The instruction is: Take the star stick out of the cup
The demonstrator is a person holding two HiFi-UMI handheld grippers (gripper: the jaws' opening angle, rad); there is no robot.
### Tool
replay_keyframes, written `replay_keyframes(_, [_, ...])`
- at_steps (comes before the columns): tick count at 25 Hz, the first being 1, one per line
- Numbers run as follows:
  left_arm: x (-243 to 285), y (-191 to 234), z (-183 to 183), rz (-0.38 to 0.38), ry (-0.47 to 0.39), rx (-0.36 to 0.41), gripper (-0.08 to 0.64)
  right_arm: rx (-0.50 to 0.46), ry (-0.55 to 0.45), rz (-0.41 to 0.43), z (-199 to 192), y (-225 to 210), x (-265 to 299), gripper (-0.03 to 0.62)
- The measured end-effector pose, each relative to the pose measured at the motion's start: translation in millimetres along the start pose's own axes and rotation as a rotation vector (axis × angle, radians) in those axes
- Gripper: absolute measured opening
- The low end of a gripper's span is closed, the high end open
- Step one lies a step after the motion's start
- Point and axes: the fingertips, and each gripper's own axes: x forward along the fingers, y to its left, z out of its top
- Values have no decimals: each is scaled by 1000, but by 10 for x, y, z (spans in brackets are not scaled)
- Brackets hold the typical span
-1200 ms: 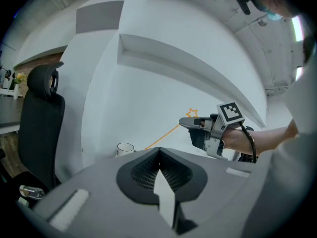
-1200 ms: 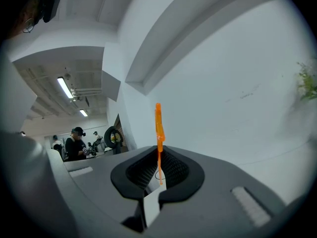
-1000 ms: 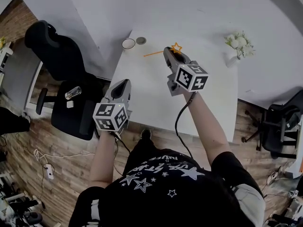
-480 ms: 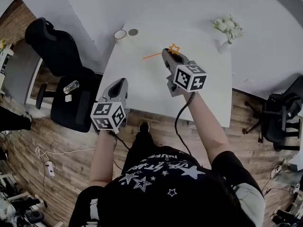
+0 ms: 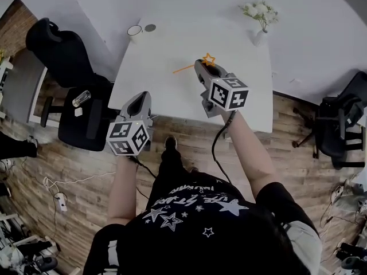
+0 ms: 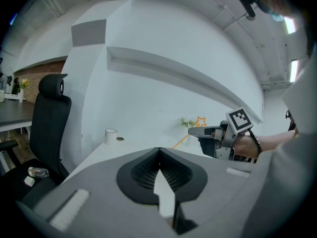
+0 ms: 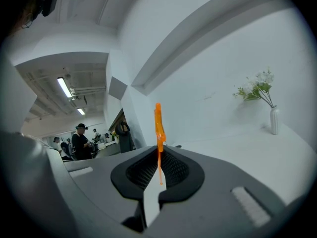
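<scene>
Orange star stick (image 5: 191, 66) is out of the cup (image 5: 135, 31), up above the tabletop (image 5: 241, 102). Your right gripper (image 5: 201, 65) has its fingers squeezed on it. The stick lies across them, and its long end points toward the far-off cup. Your left gripper (image 5: 141, 98) is closed and holds nothing.

A white table (image 5: 246, 96) fills the upper middle of my downward view, with a vase of white flowers (image 5: 258, 33) at its upper right corner and a small grey disc (image 5: 150, 27) near its upper left. A black office chair (image 5: 60, 59) stands at left, a small clear container (image 5: 82, 98) lying on its seat. Another black chair (image 5: 338, 133) stands at the right edge on the wooden floor (image 5: 69, 165).
</scene>
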Motion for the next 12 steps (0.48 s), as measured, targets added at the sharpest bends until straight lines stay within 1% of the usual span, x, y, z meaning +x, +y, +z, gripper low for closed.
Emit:
replay_keyframes(7, [-257, -241, -143, -16, -3, 3, 3, 3, -13, -39, -126, -1, -468, 32])
replay_keyframes(12, [-407, -326, -215, -15, -2, 0, 3, -3, -11, -41, -185, 75, -677, 32])
